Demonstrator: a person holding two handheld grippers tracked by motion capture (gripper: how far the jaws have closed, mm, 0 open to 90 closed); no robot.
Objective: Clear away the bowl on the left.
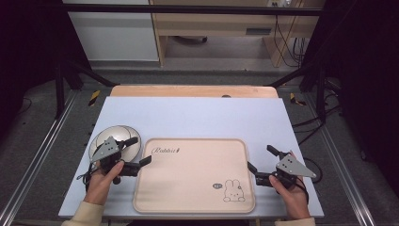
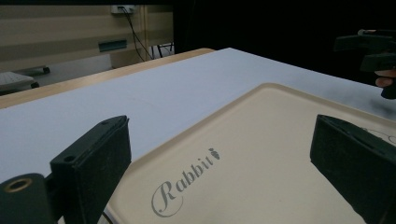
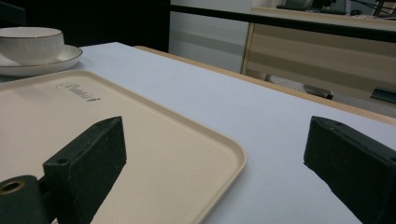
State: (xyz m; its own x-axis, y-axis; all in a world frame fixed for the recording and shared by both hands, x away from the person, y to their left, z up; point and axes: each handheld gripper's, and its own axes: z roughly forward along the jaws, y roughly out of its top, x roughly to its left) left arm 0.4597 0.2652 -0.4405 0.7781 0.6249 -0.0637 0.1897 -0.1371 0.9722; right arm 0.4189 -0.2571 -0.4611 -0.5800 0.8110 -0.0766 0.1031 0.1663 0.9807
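The left gripper (image 1: 140,150) was held with its jaws spread wide and nothing between them, at the left edge of the beige tray (image 1: 188,188). In the left gripper view the tray's near-left corner, printed with the word "Rabbit" (image 2: 184,189), was seen lying just ahead of and below the two black fingers (image 2: 100,161), its rim passing close beside the left one; no contact could be made out. A white cup on a saucer (image 1: 115,140) was seen in the high view directly behind this gripper, partly covered by its grey plate.

The right gripper (image 1: 260,159) was likewise held released, jaws apart and empty, just off the tray's right edge. In the right gripper view the tray's rounded corner was seen between the fingers (image 3: 93,158), nearer the left one, with the pale blue table mat (image 3: 280,154) showing in front of the right one. The cup and saucer (image 3: 35,49) were seen well beyond the left finger, past the tray's far edge.

The tray was lying flat on the mat, between the two grippers, with a small rabbit drawing (image 1: 234,190) near the corner closest to the right gripper.
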